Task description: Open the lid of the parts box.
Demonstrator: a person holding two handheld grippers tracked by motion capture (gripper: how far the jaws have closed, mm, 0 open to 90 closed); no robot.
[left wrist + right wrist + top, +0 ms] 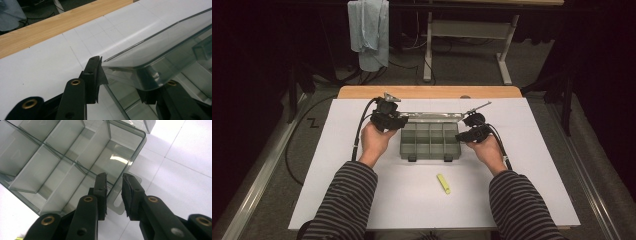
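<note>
A smoky clear compartment box [430, 150] lies open at mid-table, its lid [432, 116] folded back behind it. My left gripper [399, 122] is at the lid's left corner. In the left gripper view the jaws stand apart around that rounded lid [162, 50] corner; the left pad [98, 72] meets its edge and the other jaw is half hidden under it. My right gripper [460, 136] is at the box's right end. There its jaws [115, 192] straddle the end wall [138, 147] and a clear tab [137, 180], with a gap showing between the pads.
A yellow marker-like stick [443, 183] lies on the white sheet [362, 200] in front of the box. The wooden table edge [427, 92] runs behind the lid. Beyond it are a hanging pale cloth [369, 30] and a white table frame [467, 30].
</note>
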